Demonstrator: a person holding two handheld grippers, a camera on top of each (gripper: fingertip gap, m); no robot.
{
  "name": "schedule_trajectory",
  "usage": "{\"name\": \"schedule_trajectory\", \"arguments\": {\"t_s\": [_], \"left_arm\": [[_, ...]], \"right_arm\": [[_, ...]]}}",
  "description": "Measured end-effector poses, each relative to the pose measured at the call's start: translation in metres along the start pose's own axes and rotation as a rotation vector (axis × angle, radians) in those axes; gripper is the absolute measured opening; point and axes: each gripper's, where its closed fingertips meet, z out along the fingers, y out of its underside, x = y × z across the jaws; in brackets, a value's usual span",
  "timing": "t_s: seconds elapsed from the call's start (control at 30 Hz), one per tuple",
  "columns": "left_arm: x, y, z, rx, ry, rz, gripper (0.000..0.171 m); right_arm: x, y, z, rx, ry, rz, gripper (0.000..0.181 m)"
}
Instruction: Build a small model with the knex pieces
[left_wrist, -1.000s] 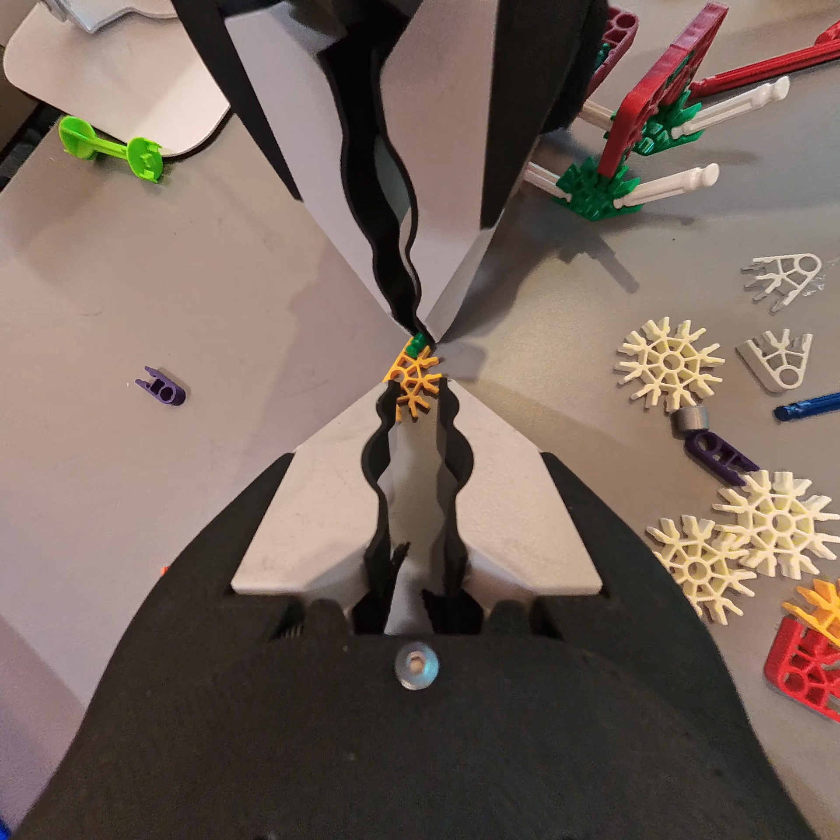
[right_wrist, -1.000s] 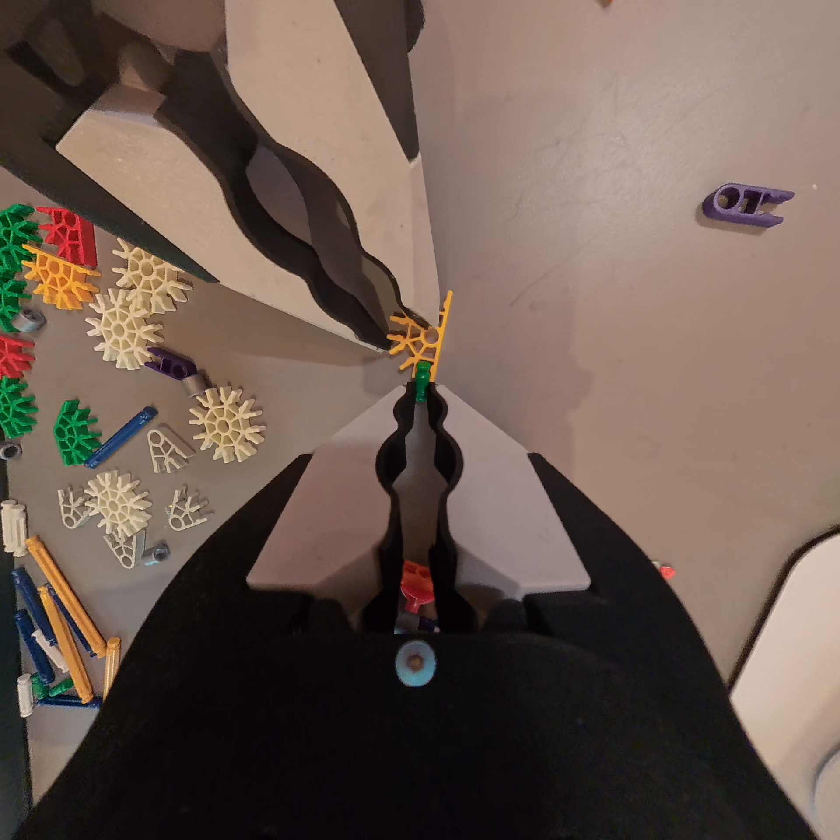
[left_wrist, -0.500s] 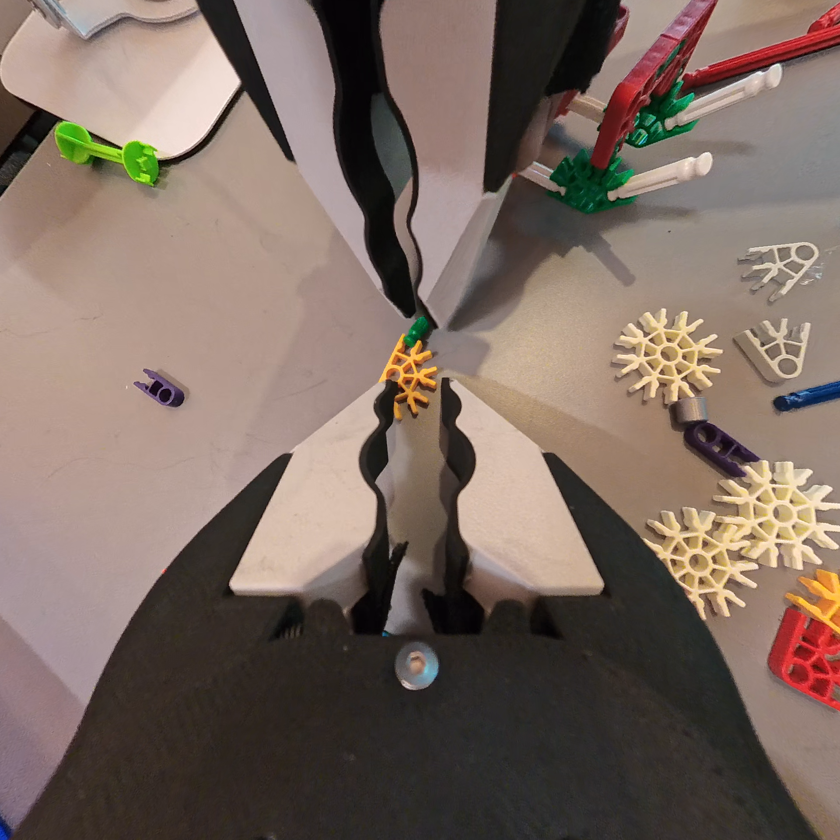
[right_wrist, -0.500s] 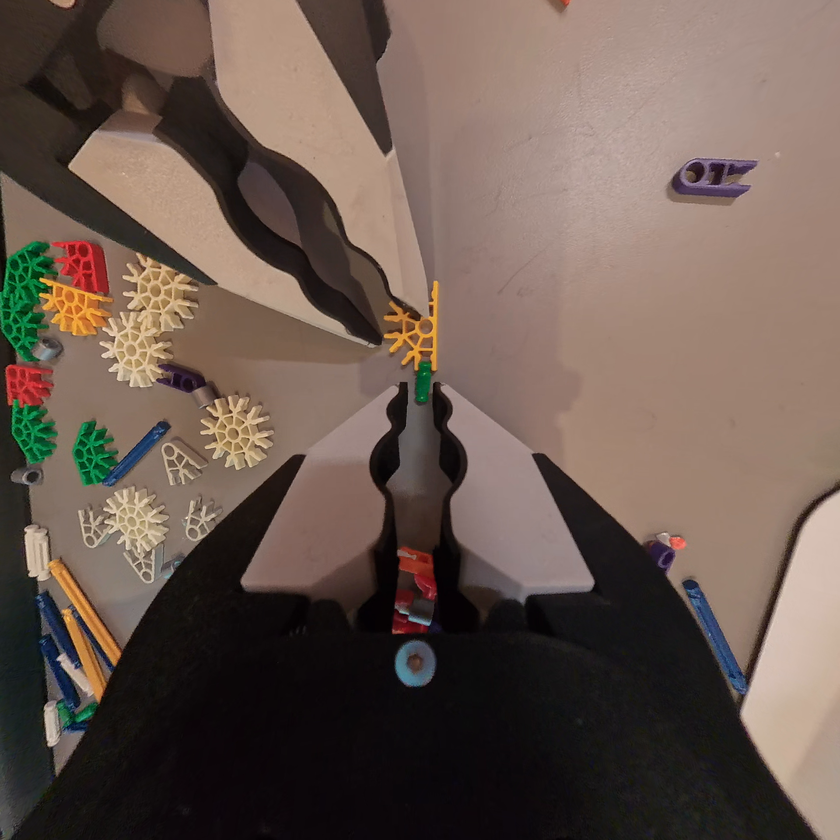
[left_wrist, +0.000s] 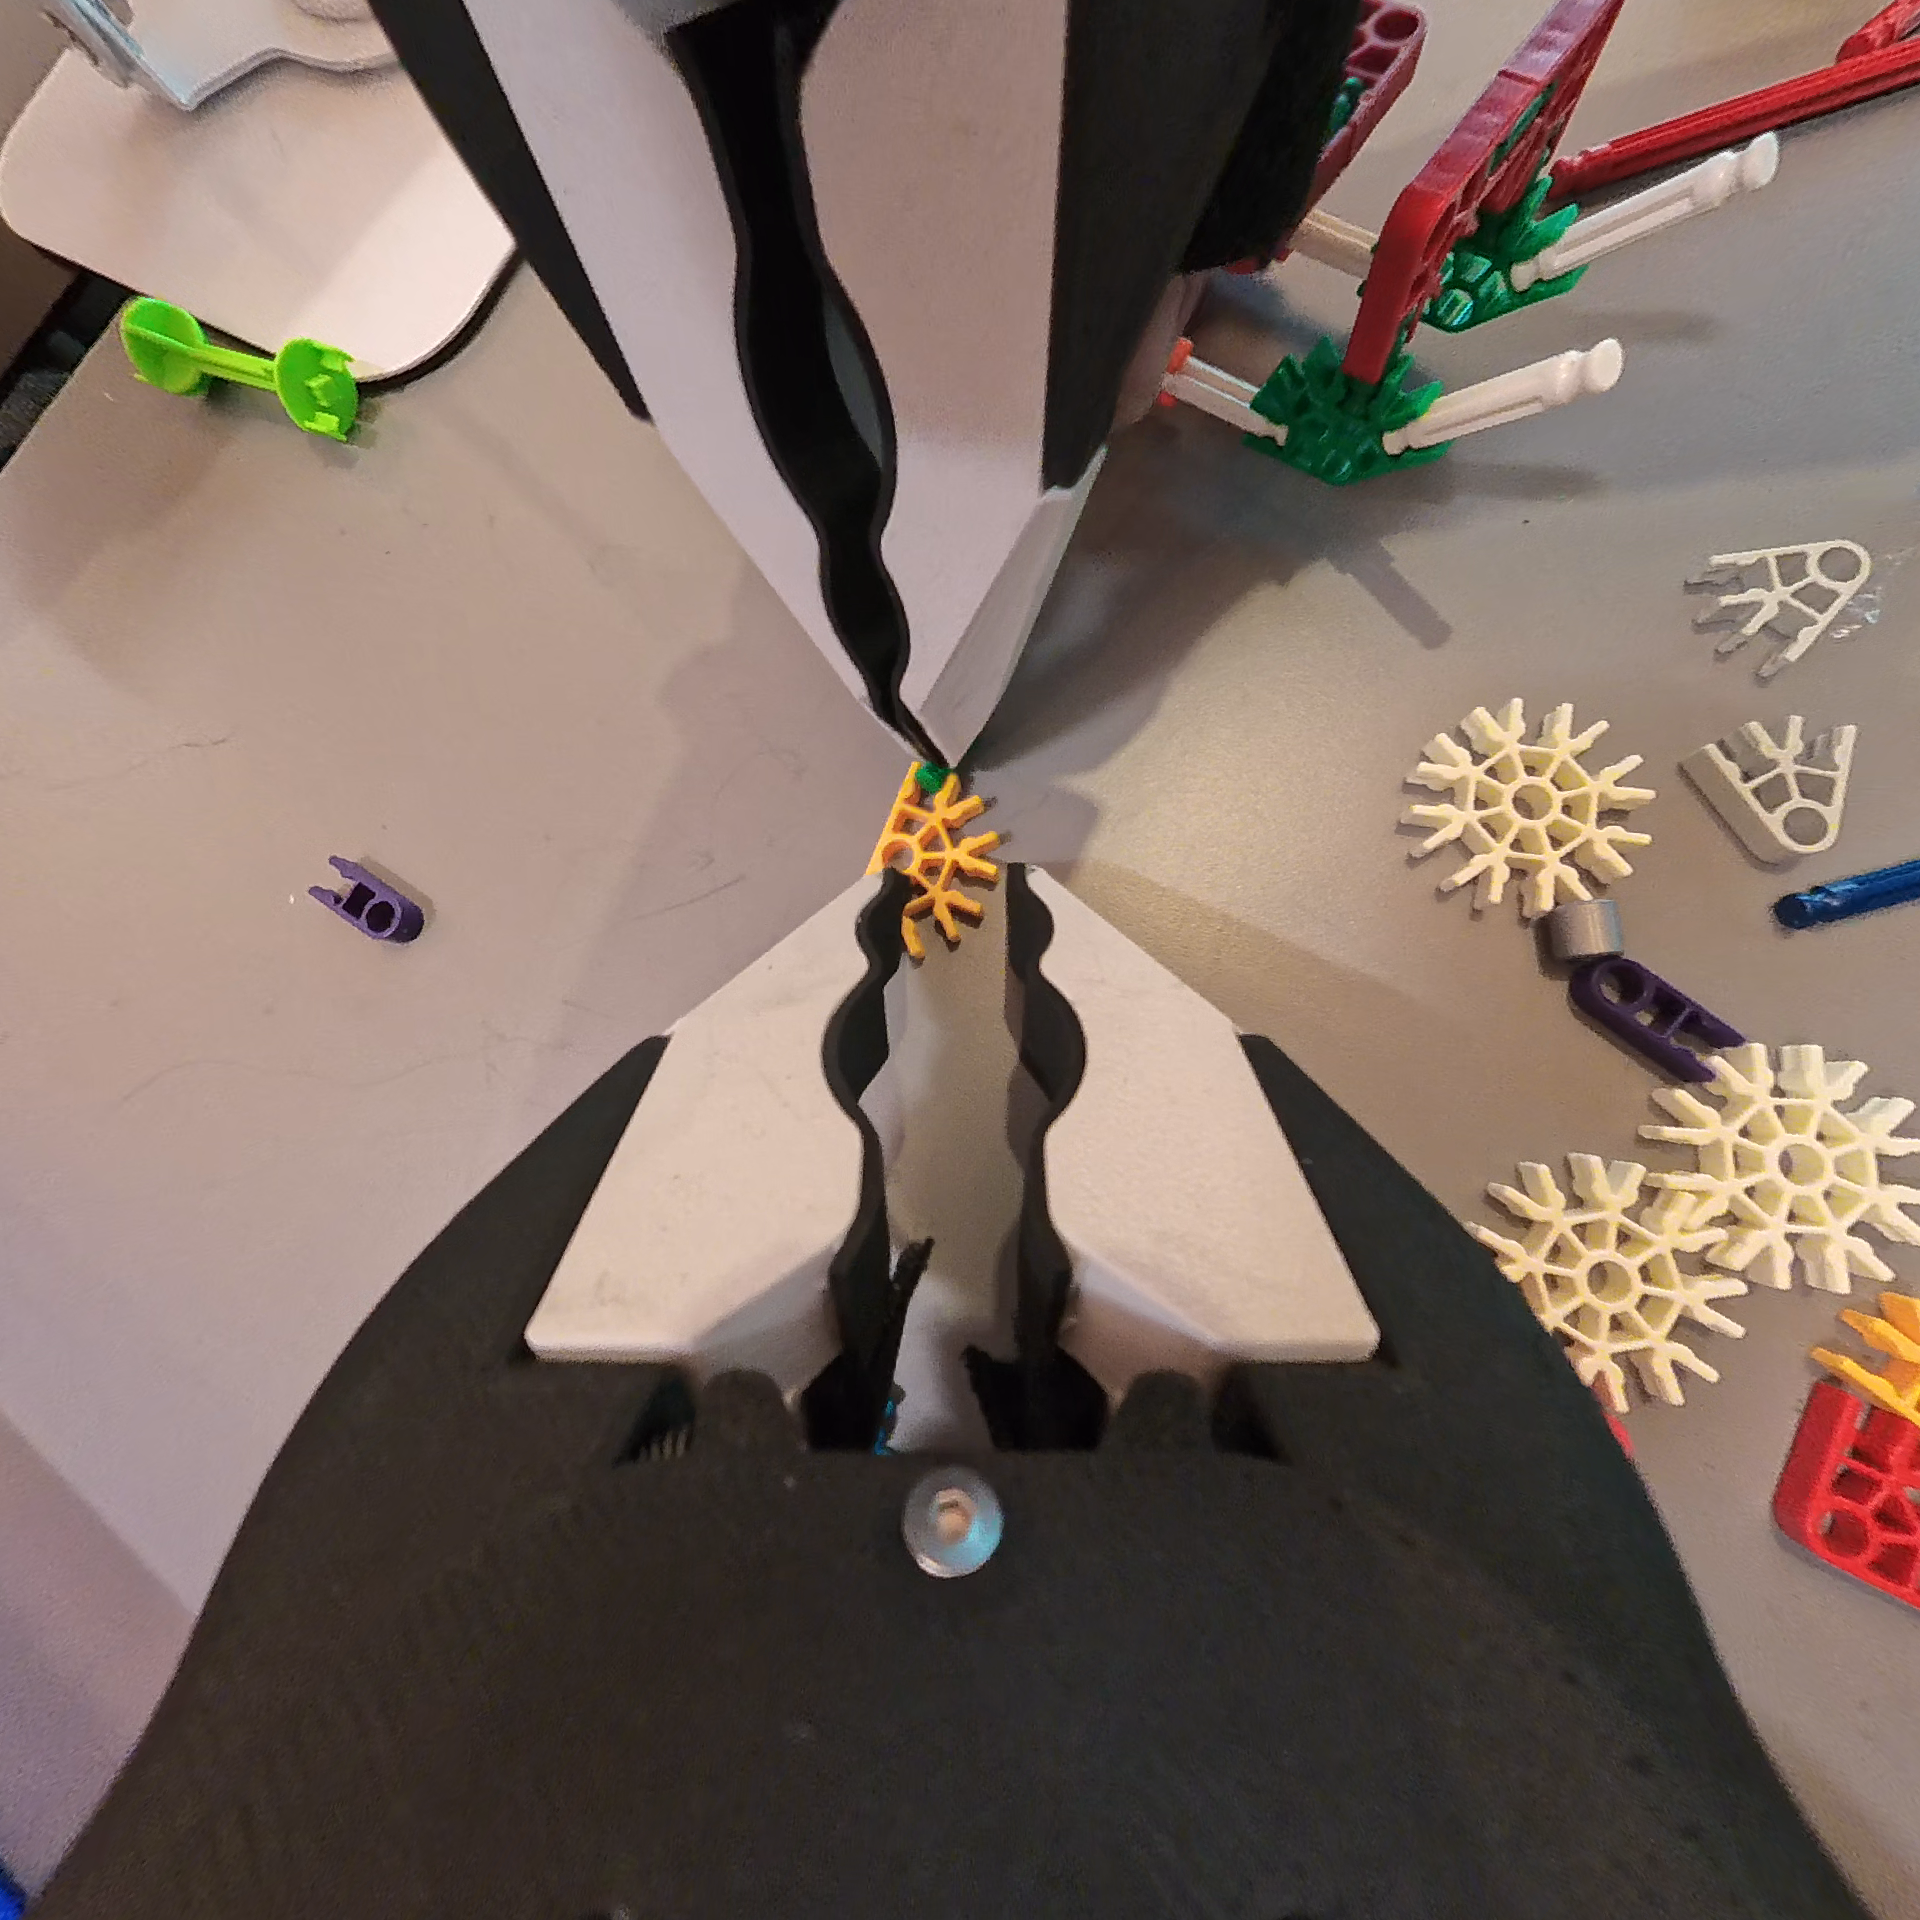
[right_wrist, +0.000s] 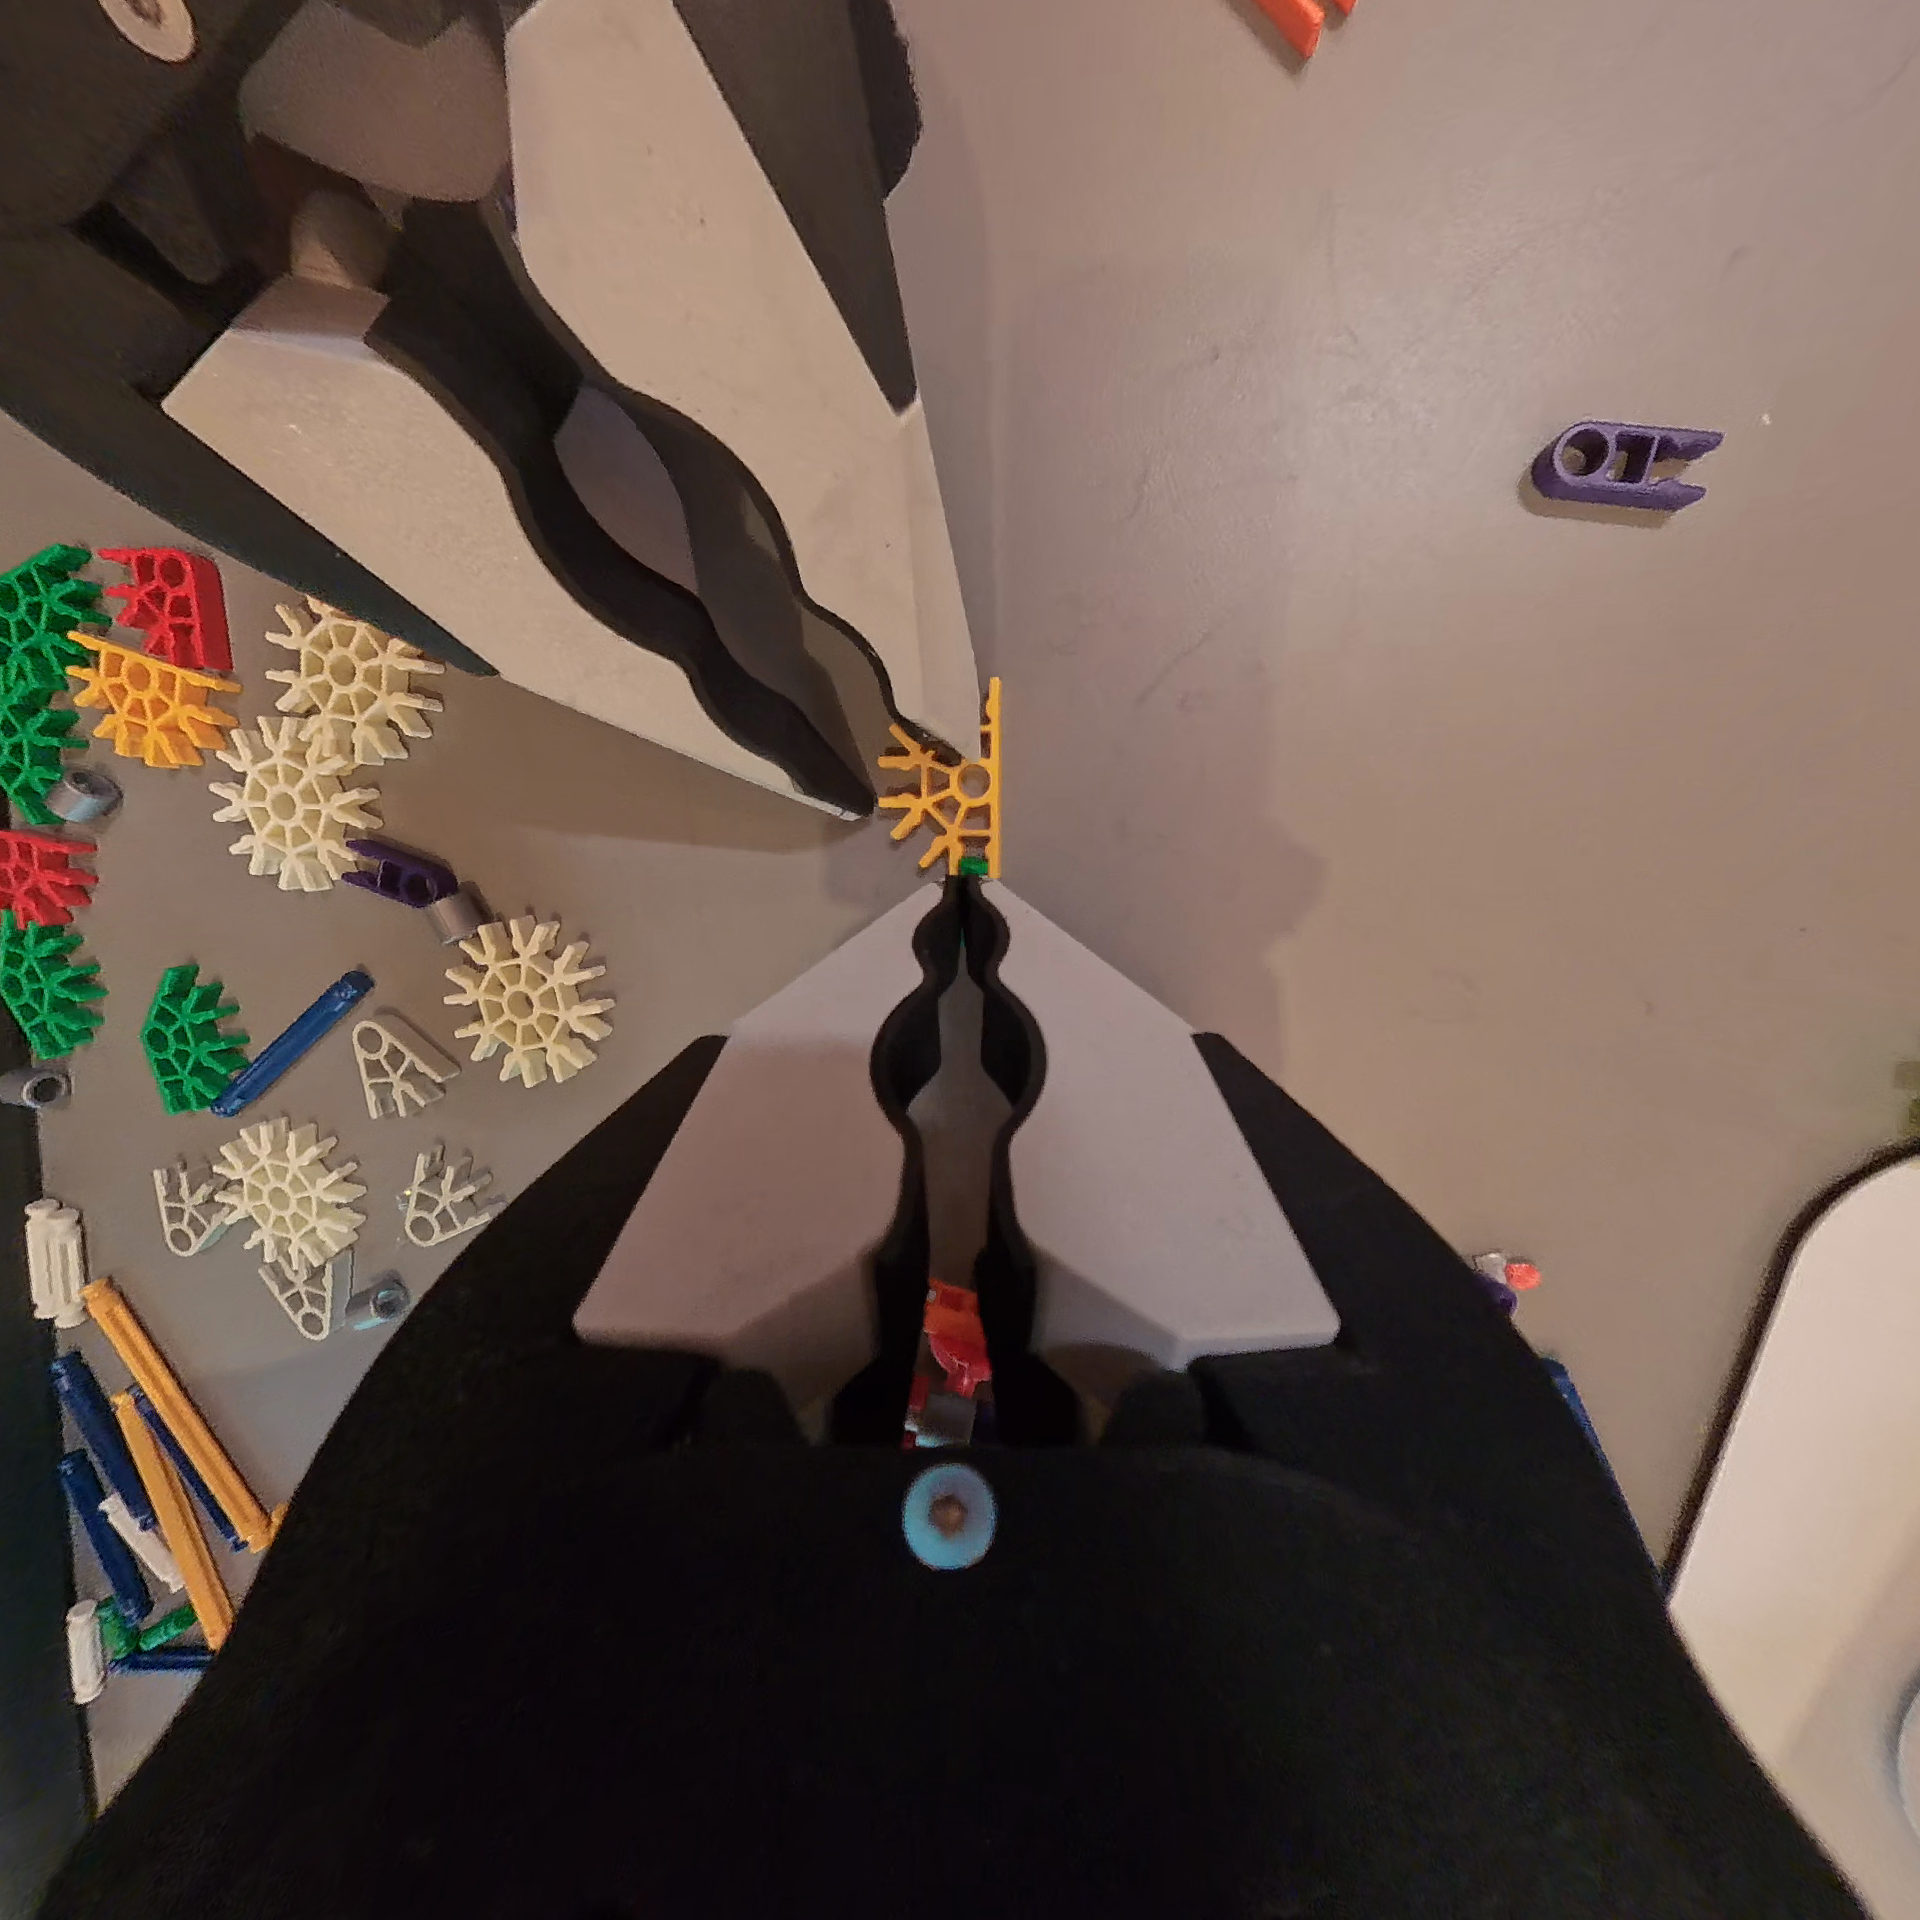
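Note:
My left gripper (left_wrist: 951, 894) is shut on a yellow half-snowflake connector (left_wrist: 935, 847), gripping its spokes at the fingertips above the grey table (left_wrist: 416, 644). My right gripper (right_wrist: 964, 891) comes in from the opposite side, shut on a short green rod (right_wrist: 972, 864). The rod's end sits in a slot of the connector (right_wrist: 951, 790), and only a small bit of green shows. In the left wrist view the right gripper (left_wrist: 935, 753) reaches down from the top and the green rod (left_wrist: 932, 774) peeks out at its tip. In the right wrist view the left gripper (right_wrist: 894, 769) enters from the upper left.
A purple clip (left_wrist: 369, 902) lies alone on the table. A lime green piece (left_wrist: 239, 364) lies beside a white base plate (left_wrist: 260, 208). A red, green and white assembly (left_wrist: 1455, 270) stands far right. Cream snowflake connectors (left_wrist: 1527, 805) and loose rods (right_wrist: 156, 1423) lie scattered. The grippers are tip to tip, or close to it. The purple clip (left_wrist: 369, 902) lies around 11 cm away from my left fingertips. Seen from the right wrist view (right_wrist: 1609, 460) as well.
The two grippers have come closer together. The green rod has gone deeper into the yellow connector, so less green shows than half a second ago.

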Motion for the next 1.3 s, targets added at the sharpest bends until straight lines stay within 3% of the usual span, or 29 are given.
{"name": "schedule_trajectory", "arguments": {"t_s": [0.2, 0.87, 1.3], "left_arm": [[0.0005, 0.0, 0.0, 0.0, 0.002, 0.003, 0.017], [0.0006, -0.0006, 0.001, 0.002, 0.001, 0.02, 0.018], [0.0006, -0.0005, 0.001, 0.003, 0.004, 0.027, 0.018]], "right_arm": [[-0.001, 0.0028, -0.0011, 0.002, -0.004, 0.006, 0.009], [0.0033, 0.0012, 0.0021, -0.043, -0.019, -0.005, 0.003], [0.0044, 0.0016, -0.0032, 0.019, -0.03, 0.041, 0.003]]}}
